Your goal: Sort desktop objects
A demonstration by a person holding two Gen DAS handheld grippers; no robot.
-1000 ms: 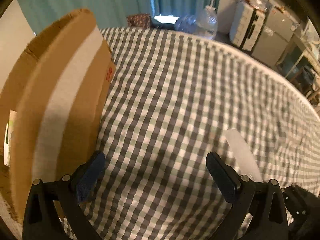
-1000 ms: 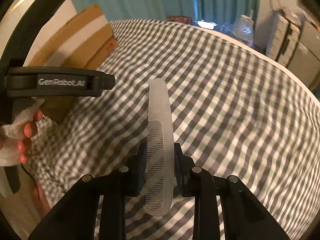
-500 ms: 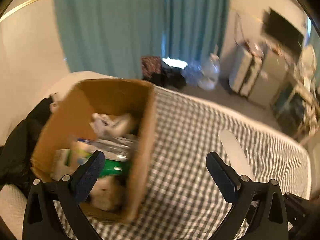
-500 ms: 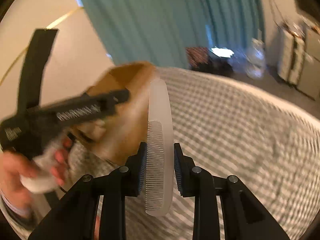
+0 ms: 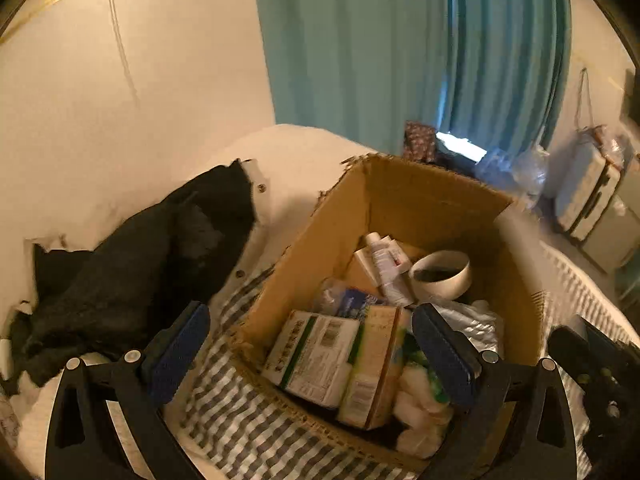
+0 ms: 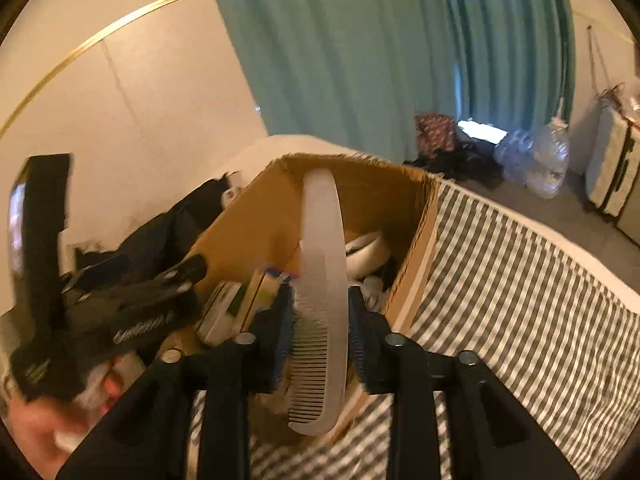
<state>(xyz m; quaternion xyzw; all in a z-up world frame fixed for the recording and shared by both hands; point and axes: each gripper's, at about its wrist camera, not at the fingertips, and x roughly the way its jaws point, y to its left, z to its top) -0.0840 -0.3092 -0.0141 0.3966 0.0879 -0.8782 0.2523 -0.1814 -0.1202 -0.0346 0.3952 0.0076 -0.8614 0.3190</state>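
My right gripper (image 6: 320, 324) is shut on a pale translucent comb (image 6: 322, 280), held upright above the near edge of an open cardboard box (image 6: 416, 248). My left gripper (image 5: 308, 344) is open and empty, hovering over the same box (image 5: 424, 200). The box holds medicine cartons (image 5: 316, 352), a white tube (image 5: 384, 268), a white bowl (image 5: 444, 276) and cotton balls (image 5: 416, 404). The left gripper's body also shows in the right wrist view (image 6: 132, 312), at the left.
The box stands on a grey-and-white checked cloth (image 6: 520, 280). A black garment (image 5: 132, 264) lies left of the box against the wall. Teal curtains (image 5: 400, 52), water bottles (image 6: 548, 160) and white suitcases (image 5: 588, 196) are behind.
Both grippers have risen and swung left, from low over the checked cloth beside the box to above its open top. The comb stays in the right gripper.
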